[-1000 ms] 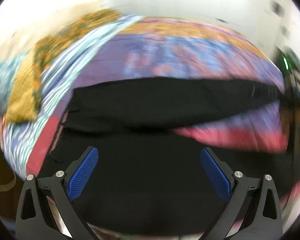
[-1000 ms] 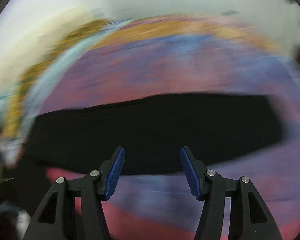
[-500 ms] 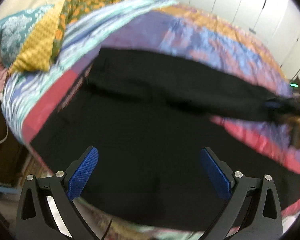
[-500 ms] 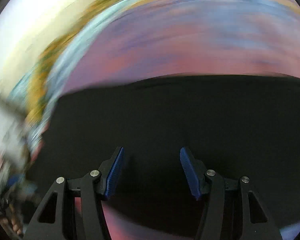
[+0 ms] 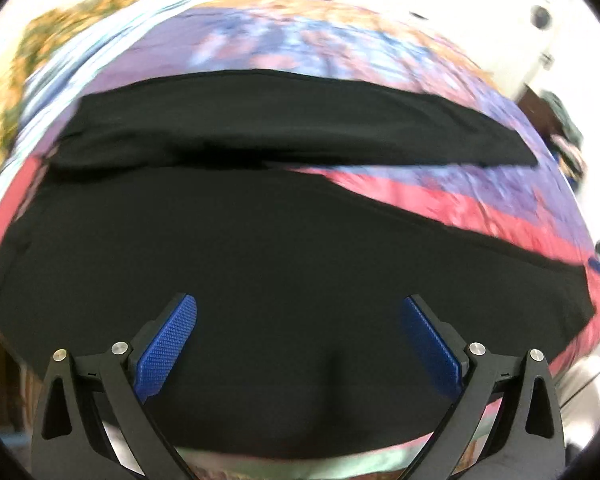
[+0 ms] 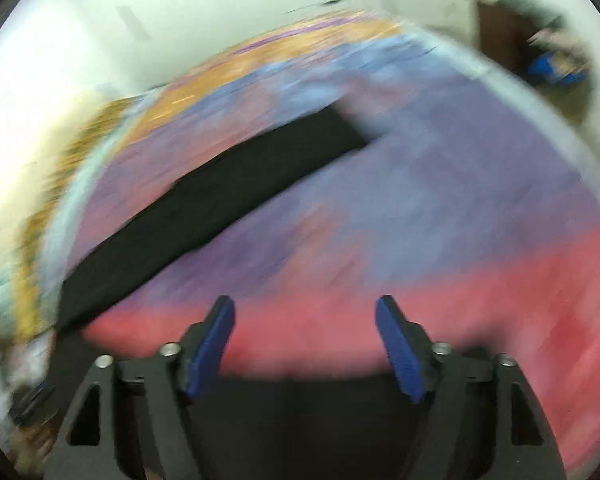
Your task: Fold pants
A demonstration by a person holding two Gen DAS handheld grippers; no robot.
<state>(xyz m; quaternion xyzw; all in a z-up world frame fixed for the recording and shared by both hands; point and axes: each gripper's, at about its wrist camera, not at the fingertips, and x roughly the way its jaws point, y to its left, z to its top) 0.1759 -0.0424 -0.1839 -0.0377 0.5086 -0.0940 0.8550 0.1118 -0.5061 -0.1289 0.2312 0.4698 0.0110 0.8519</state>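
Black pants (image 5: 260,248) lie spread on the bed (image 5: 480,208) — left gripper (image 5: 298,344) jaws apart, empty; right gripper (image 6: 304,344) jaws just widened, nothing between.

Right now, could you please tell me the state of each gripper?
Left gripper: open, empty, over the black pants.
Right gripper: open, empty; its jaws have just been opening.

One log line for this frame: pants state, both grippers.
black pants spread on patchwork bedspread, legs apart | left gripper open above pants | right gripper open, jaws just widened, nothing between
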